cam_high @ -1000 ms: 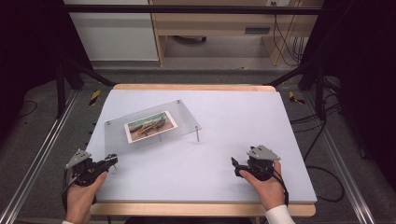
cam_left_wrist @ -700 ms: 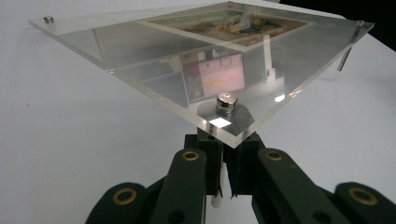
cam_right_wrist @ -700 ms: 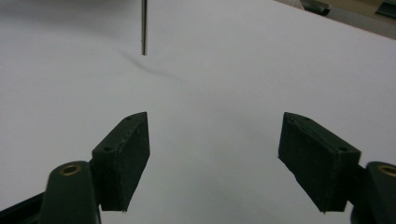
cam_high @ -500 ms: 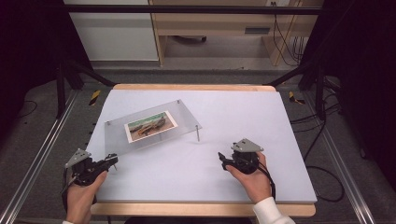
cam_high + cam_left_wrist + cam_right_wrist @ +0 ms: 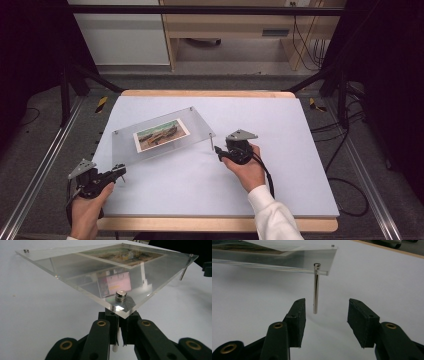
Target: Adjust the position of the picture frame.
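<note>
Here, the clear square acrylic plate (image 5: 162, 135), with a printed photograph (image 5: 161, 134) under it, is found toward the left of the pale blue table (image 5: 280, 165). Beneath its near corner, the left gripper (image 5: 119, 333) is clamped on a leg post. The right gripper (image 5: 325, 315) has just been closing; its jaws stand apart around the thin metal leg (image 5: 316, 288) without touching it. Next, that leg would need to be pinched squarely. Beyond the table, a wooden bench (image 5: 225, 30) is seen.

Clear acrylic plate (image 5: 165, 140) over brown-green photo (image 5: 161, 134), silver leg (image 5: 316, 288), pale blue table (image 5: 280, 150), black fingers (image 5: 297, 320)
</note>
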{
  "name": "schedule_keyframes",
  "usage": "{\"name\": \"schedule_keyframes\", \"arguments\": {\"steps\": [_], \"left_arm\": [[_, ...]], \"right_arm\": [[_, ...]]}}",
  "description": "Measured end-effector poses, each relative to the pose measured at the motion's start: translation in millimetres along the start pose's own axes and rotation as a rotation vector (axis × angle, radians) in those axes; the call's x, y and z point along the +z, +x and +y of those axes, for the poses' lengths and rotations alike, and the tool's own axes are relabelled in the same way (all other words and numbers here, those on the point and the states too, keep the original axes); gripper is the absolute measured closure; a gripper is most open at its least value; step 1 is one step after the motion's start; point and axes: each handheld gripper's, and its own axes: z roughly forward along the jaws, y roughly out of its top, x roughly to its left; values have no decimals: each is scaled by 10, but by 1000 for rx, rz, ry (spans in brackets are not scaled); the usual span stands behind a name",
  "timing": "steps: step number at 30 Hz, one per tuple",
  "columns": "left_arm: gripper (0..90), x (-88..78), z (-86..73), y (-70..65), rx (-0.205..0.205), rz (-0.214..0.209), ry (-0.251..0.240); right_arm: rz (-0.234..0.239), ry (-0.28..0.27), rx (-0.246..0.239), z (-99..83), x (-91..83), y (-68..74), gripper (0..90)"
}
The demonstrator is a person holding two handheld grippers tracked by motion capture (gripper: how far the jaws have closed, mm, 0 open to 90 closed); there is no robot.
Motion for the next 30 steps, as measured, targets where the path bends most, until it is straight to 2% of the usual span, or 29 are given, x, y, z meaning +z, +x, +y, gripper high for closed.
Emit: {"name": "schedule_keyframes", "arguments": {"steps": [9,17,23,24,30], "left_arm": [[841,-4,4,-3,-3,-5,-2],[841,-5,7,-8,-8,-9,-7],[841,-6,8,-8,-7,-8,-7],[842,-6,8,-8,-5,-6,-6],[841,-6,7,-7,-6,-4,-6]], "right_arm": [[7,-25,7,71,205,18,531],[38,-54,55,61,376,9,624],[41,-64,53,54,471,0,680],[53,-73,49,58,494,-3,704],[57,-86,16,92,523,6,746]]}}
